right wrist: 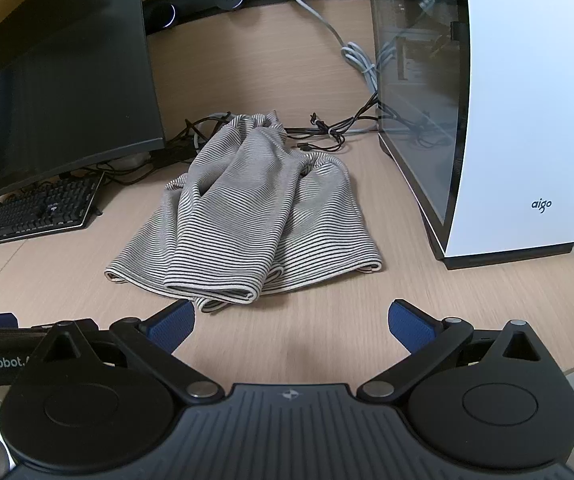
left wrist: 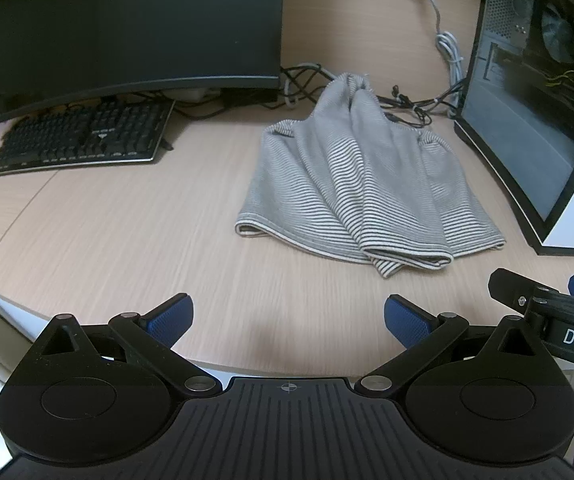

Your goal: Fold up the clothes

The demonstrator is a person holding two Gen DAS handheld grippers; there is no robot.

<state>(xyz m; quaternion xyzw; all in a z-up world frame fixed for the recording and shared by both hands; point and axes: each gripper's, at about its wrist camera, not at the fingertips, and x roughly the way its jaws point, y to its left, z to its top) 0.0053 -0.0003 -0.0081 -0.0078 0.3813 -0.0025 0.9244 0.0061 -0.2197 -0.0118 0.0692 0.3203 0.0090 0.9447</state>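
Observation:
A grey striped garment (left wrist: 363, 184) lies crumpled on the wooden desk (left wrist: 127, 240), its hem toward me and its top bunched near the cables. My left gripper (left wrist: 289, 318) hovers open above the desk's front edge, well short of the hem and left of it. In the right wrist view the same garment (right wrist: 255, 208) lies just ahead, and my right gripper (right wrist: 291, 326) is open, its left blue pad (right wrist: 173, 326) close to the folded hem. Nothing sits between either pair of fingers. The right gripper's body (left wrist: 559, 316) shows at the left view's right edge.
A curved monitor (left wrist: 127, 28) and a black keyboard (left wrist: 83, 136) stand at the left. A white PC case (right wrist: 487, 112) with a glass side stands at the right. Tangled cables (left wrist: 411, 108) lie behind the garment. The desk edge (left wrist: 3, 296) curves at the near left.

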